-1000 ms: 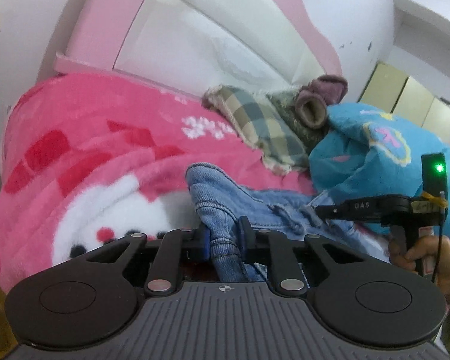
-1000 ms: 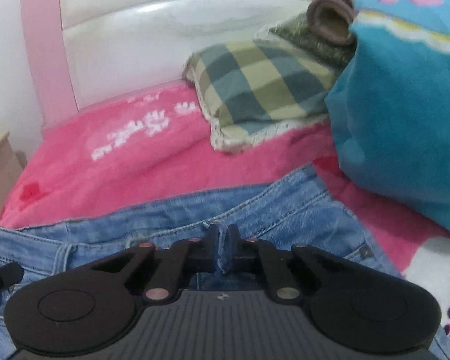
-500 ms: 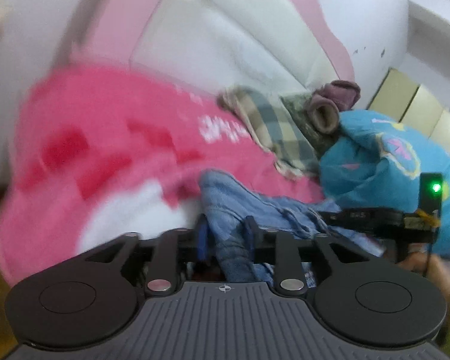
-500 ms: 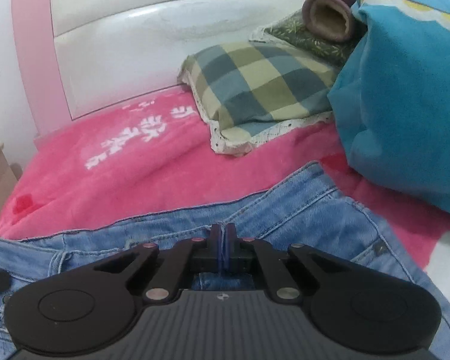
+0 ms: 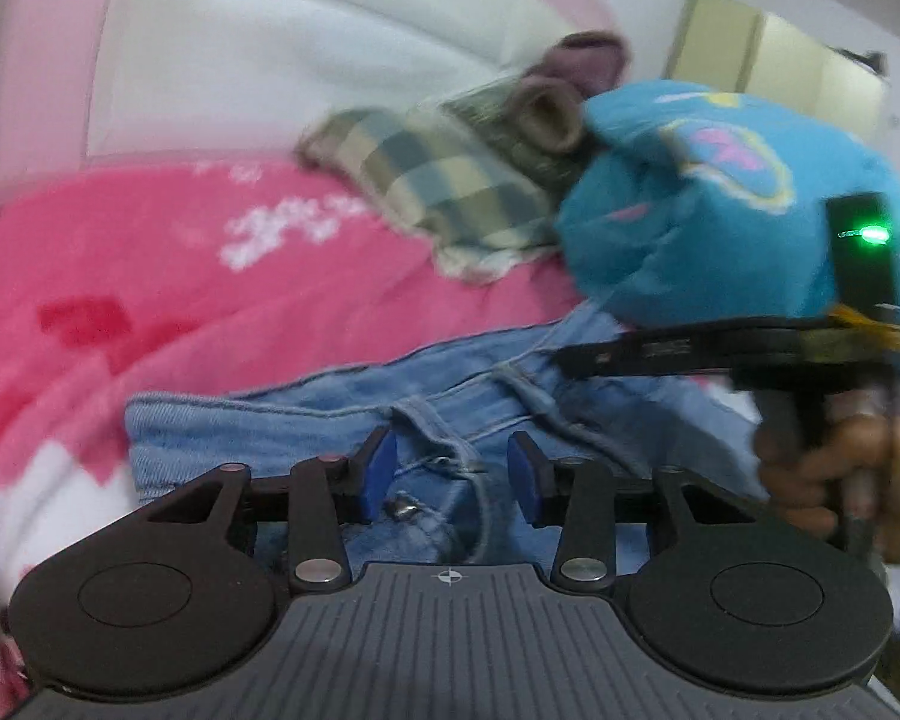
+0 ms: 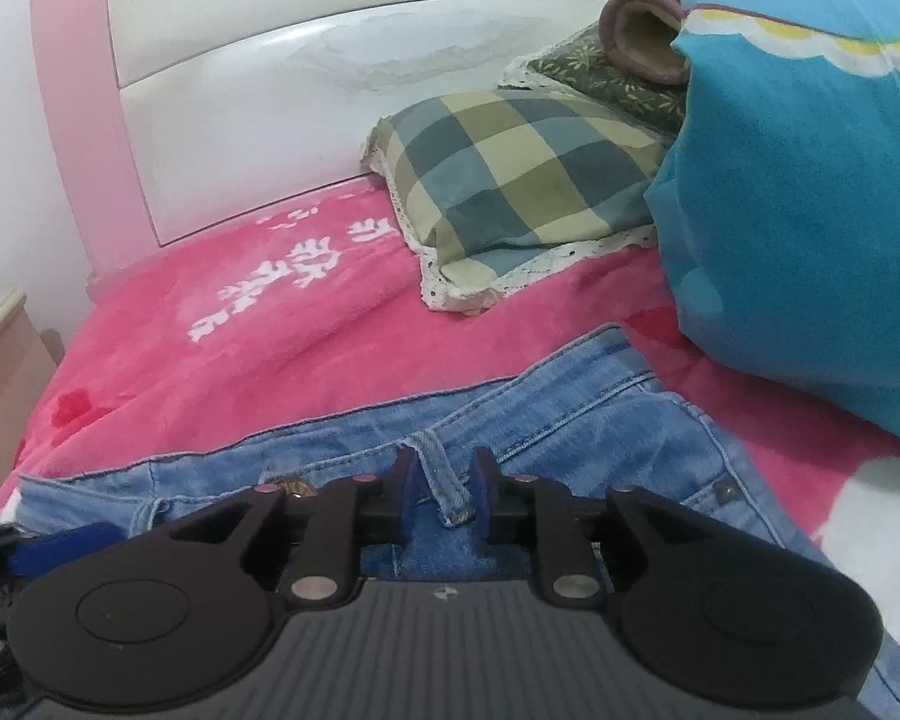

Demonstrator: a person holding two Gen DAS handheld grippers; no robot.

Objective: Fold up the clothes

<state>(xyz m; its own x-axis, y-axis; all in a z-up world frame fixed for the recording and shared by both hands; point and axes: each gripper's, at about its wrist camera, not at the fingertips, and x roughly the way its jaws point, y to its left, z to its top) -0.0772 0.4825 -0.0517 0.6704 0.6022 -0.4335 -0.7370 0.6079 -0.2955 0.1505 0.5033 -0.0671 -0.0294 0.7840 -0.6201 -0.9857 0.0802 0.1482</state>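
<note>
Both claws, pinched on denim a second ago, now stand parted and empty. Item: light-blue denim jeans (image 6: 570, 420), waistband spread flat across pink plush blanket (image 6: 270, 324) on the bed. Left claw (image 5: 452, 476) open over the fly and metal button; right claw (image 6: 442, 489) open, straddling a belt loop without gripping it. Right hand (image 5: 840, 468) at the handle. Risk: closing claws may snag only the loop or one layer, dragging the waistband askew. Surroundings: checked pillow (image 6: 528, 180) beyond; blue plush bundle (image 6: 810, 210) just beside the jeans' right edge, crowding it; open blanket leftward.
</note>
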